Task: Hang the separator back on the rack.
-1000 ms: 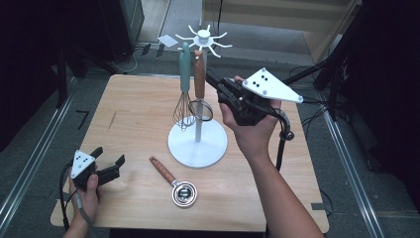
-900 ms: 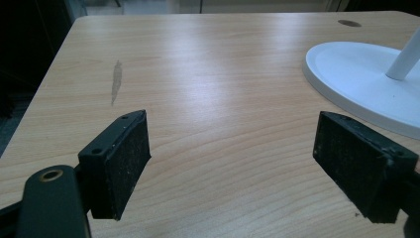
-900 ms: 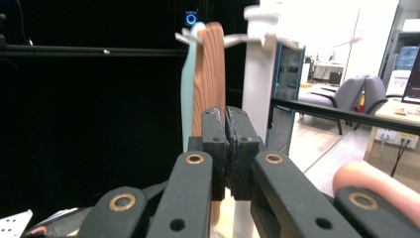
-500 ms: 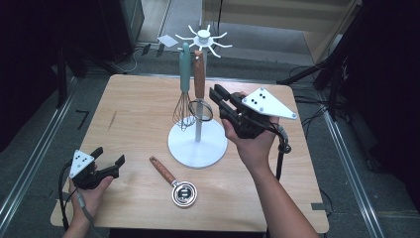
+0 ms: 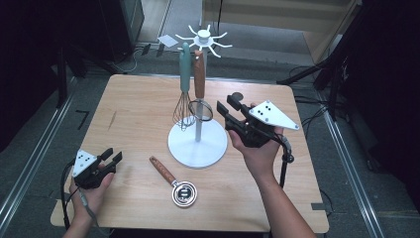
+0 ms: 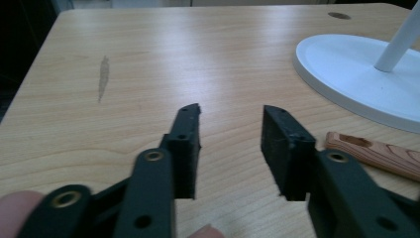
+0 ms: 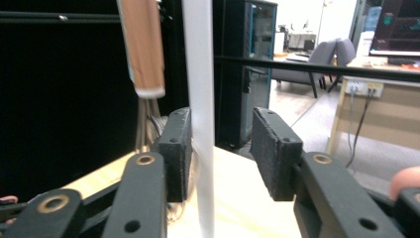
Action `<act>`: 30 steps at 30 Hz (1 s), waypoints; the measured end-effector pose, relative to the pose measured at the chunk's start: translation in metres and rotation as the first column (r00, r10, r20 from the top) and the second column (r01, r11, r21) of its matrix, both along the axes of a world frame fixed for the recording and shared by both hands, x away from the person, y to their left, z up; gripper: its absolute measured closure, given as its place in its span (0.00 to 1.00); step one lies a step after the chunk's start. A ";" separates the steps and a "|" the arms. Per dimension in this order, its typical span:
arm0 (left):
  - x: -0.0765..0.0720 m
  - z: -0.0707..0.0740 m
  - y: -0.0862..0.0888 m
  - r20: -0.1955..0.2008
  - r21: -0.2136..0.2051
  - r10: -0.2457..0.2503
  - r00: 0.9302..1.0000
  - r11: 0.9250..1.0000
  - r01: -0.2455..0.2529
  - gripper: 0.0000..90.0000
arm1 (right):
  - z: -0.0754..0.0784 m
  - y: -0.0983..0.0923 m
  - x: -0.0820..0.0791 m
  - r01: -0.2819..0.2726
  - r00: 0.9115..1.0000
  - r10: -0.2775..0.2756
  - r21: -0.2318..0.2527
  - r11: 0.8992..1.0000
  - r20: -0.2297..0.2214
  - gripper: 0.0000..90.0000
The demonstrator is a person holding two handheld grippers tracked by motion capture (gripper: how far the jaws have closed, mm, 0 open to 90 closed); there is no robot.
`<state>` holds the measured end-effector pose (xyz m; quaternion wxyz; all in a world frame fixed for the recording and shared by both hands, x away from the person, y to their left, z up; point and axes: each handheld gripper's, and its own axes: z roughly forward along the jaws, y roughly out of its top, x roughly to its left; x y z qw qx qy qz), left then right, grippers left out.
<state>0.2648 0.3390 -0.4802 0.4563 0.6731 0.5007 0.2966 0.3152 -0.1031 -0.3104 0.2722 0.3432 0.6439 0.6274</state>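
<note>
A white utensil stand (image 5: 198,144) rises from a round base at the table's middle. From its hooks hang a teal-handled whisk (image 5: 184,84) and a wooden-handled strainer (image 5: 199,79). A wooden-handled metal cup (image 5: 176,183) lies flat in front of the base. My right gripper (image 5: 227,103) hovers just right of the pole, and its jaws have just been opening with nothing between them. In the right gripper view the pole (image 7: 200,99) stands beyond the right gripper (image 7: 220,148). My left gripper (image 5: 112,154) rests at the near left; its jaws have just been closing but still stand apart around nothing, as the left gripper (image 6: 230,144) shows.
The wooden table (image 5: 133,114) has its near edge just below both hands. In the left gripper view the stand's base (image 6: 356,74) and the cup's wooden handle (image 6: 376,153) lie to the right. Dark floor and cables surround the table.
My right gripper has dropped from beside the hanging wooden handle to lower down next to the pole, and its jaws have parted. The left gripper's jaws have narrowed; that hand stayed put.
</note>
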 end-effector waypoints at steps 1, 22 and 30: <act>0.000 0.000 0.000 -0.002 -0.008 -0.009 1.000 1.000 0.009 0.75 | -0.003 -0.002 0.000 0.006 1.000 -0.006 0.001 1.000 -0.007 0.68; -0.004 0.000 -0.033 -0.180 -0.054 -0.218 0.959 0.976 0.211 1.00 | -0.054 -0.037 -0.010 0.068 0.993 -0.068 -0.008 0.998 -0.096 0.63; -0.008 -0.003 -0.062 -0.216 -0.048 -0.293 0.931 0.956 0.290 1.00 | -0.067 -0.045 -0.012 0.090 0.989 -0.091 -0.017 0.996 -0.117 0.60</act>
